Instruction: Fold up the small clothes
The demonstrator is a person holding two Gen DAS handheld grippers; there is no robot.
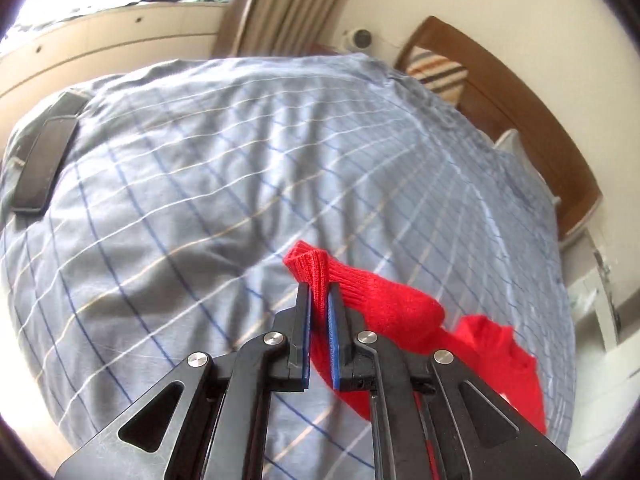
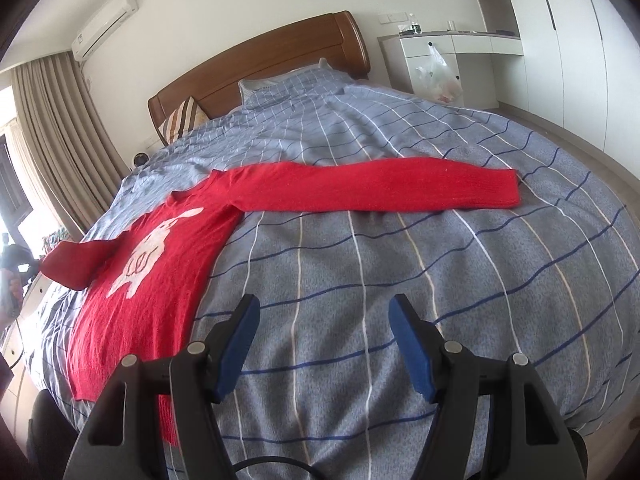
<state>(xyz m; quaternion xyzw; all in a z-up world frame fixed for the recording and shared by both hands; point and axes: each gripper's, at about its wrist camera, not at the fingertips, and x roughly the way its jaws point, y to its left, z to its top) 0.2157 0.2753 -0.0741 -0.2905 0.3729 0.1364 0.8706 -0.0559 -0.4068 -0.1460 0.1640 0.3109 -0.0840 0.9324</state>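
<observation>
A small red knitted sweater (image 2: 160, 276) with a white animal figure lies flat on the blue checked bed cover (image 2: 400, 280). One sleeve (image 2: 380, 192) stretches out to the right across the bed. My left gripper (image 1: 319, 292) is shut on the ribbed cuff of the other sleeve (image 1: 308, 264) and holds it lifted above the cover; that lifted sleeve shows in the right wrist view (image 2: 76, 264). My right gripper (image 2: 324, 308) is open and empty, hovering above the cover, to the right of the sweater's body.
A dark flat phone-like object (image 1: 40, 168) lies on the cover at the left. A wooden headboard (image 2: 260, 64) and striped pillow (image 2: 182, 120) are at the bed's far end. A white desk (image 2: 448, 44) with a plastic bag stands beyond the bed.
</observation>
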